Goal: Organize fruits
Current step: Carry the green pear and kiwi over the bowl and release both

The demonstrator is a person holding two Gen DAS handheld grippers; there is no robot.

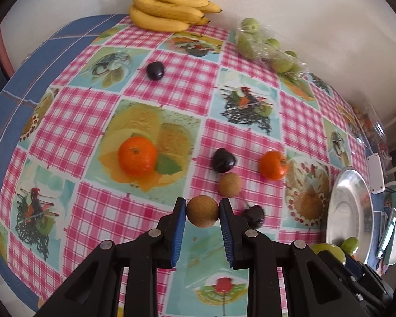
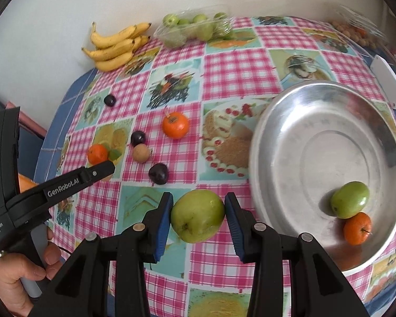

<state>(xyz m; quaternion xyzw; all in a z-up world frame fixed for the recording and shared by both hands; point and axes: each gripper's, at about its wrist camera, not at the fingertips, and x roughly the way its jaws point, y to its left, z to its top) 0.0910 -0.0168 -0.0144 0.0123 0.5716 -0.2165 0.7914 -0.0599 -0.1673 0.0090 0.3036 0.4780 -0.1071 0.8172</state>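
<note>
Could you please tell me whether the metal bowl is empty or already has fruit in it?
Not empty: the metal bowl holds a green fruit and a small orange touching near its rim; the rest is bare.

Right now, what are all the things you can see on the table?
bananas: one bunch, yellow, far edge by the wall
green fruits in clear wrap: one pack, far edge, right of the bananas
oranges: three; two on the cloth, one in the metal bowl
dark plums: three, on the cloth
brown round fruits: two; one on the cloth, one in the left tongs
green apples: two; one in the bowl, one in the right tongs
white box: one, behind the bowl
tablecloth: one, pink checks with pictures
person's hand: one, holding the left tongs' handle
</note>
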